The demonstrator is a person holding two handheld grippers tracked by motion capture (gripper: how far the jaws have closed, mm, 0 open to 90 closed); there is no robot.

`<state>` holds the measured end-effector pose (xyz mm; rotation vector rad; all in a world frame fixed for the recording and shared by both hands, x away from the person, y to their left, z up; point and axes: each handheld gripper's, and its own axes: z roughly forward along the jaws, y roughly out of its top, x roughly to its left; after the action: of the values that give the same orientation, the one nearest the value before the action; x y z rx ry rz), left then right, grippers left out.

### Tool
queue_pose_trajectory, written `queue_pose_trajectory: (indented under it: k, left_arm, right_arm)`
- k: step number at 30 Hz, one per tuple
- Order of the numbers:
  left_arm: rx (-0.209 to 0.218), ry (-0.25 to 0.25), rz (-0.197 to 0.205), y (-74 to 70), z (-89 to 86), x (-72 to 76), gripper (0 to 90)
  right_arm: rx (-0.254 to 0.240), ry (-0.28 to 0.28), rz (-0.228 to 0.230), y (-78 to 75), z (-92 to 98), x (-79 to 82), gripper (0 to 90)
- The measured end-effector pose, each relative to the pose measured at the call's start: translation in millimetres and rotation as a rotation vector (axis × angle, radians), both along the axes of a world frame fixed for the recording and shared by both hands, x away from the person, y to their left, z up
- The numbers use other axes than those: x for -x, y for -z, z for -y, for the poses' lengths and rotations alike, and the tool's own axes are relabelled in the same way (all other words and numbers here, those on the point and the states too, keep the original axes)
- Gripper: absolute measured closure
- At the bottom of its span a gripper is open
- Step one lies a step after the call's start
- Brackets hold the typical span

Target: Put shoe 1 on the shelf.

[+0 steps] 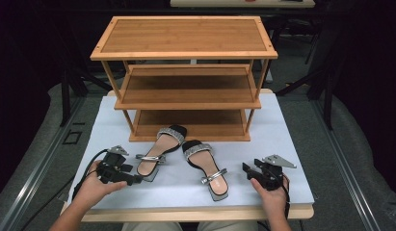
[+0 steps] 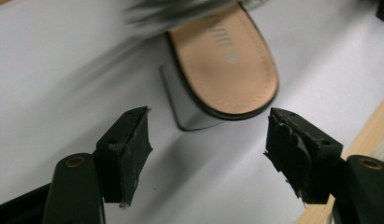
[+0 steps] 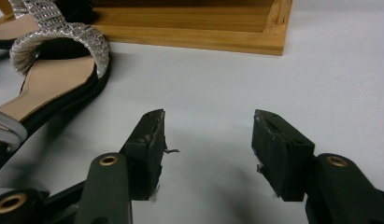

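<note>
1. Left gripper view showed the left tool (image 2: 208, 154) open, its jaws apart just short of the tan-insoled, black-soled sandal heel (image 2: 227, 60) lying on the white tabletop (image 2: 63, 70).
2. Advise centring the heel between the jaws before closing.
3. The right tool (image 3: 208, 149) stood open, empty.

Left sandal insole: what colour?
Tan, with a black edge. The left sandal shows it best in the left gripper view, just ahead of the open left gripper.
</note>
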<state>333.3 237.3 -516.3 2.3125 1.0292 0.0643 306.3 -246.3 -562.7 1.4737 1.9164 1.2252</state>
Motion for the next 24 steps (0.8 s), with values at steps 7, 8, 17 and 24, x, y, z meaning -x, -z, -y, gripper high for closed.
queue_pose_trajectory:
  k: [7, 8, 17, 24]
  left_arm:
    - [-0.007, 0.030, 0.012, 11.7, 13.7, -9.9, 29.2]
    - [-0.001, 0.029, 0.012, 13.4, 15.2, -11.1, 30.1]
    - [-0.020, 0.065, 0.064, 17.9, 25.1, -10.1, 30.2]
    - [-0.008, 0.095, 0.078, 20.4, 35.2, -6.0, 30.4]
  right_arm:
    - [0.011, 0.000, -0.007, -0.5, -1.0, 0.7, 44.0]
    - [0.010, -0.001, -0.007, -0.4, -0.9, 0.6, 44.0]
    - [0.004, -0.009, -0.007, 0.6, -1.1, -0.5, 43.8]
    - [0.018, -0.009, -0.015, 0.2, -1.5, -0.5, 43.8]
